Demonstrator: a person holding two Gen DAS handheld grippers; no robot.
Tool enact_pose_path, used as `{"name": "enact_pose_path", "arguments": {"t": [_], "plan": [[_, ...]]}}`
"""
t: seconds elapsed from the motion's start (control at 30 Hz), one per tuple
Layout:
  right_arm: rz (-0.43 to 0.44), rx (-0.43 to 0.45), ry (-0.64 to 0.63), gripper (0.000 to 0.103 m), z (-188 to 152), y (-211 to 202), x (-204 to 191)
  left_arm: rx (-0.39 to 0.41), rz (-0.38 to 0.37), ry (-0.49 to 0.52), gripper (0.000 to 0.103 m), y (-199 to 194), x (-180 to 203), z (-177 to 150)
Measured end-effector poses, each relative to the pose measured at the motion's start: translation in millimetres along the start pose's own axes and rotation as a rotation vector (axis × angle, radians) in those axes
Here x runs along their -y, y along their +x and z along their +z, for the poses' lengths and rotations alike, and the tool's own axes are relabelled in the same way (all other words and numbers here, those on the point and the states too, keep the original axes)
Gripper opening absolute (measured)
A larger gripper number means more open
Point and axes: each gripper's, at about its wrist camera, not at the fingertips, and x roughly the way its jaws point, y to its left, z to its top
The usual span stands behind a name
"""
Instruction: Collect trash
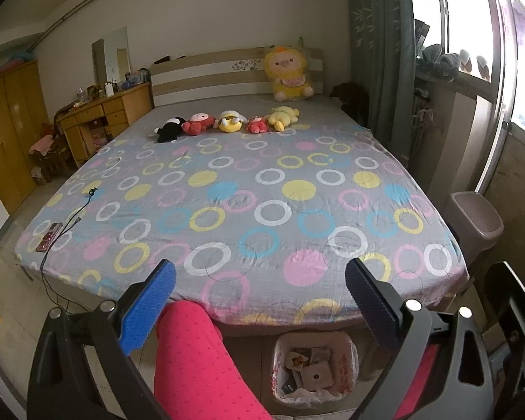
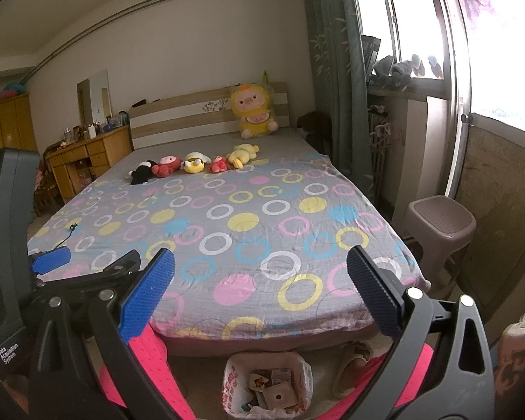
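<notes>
A trash bin [image 1: 315,367] lined with a white plastic bag stands on the floor at the foot of the bed, holding paper and cardboard scraps; it also shows in the right wrist view [image 2: 267,386]. My left gripper [image 1: 259,280] is open and empty, held above the bed's foot edge and the bin. My right gripper [image 2: 260,269] is open and empty, also above the bed's foot. The left gripper's blue fingertip [image 2: 50,260] shows at the left of the right wrist view. I see no loose trash on the bed.
The bed [image 1: 248,203] has a circle-patterned sheet, with a row of plush toys [image 1: 227,122] and a large yellow plush [image 1: 288,75] at the headboard. A cable and small device [image 1: 49,238] lie at its left edge. A plastic stool [image 2: 439,227] stands right. Pink-clad legs [image 1: 196,360] are below.
</notes>
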Motion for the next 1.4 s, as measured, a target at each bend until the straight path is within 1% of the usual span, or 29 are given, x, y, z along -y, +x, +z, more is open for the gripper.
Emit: {"name": "enact_pose_path", "arguments": {"t": [0.13,0.73,1.4], "plan": [[-0.001,-0.001,0.001,0.096,-0.5,-0.4,0.1,-0.006,0.012,-0.001,0.095,-0.3,-1.6,-0.9],[-0.001,-0.001,-0.001,0.096,0.1,-1.0,1.5,-0.007,0.012,0.005,0.095,0.0,-0.4,0.6],[-0.002,-0.001,-0.002,0.096,2.0,-1.7,2.5,-0.013,-0.006,0.018,0.095,1.7,-1.4,3.1]]}}
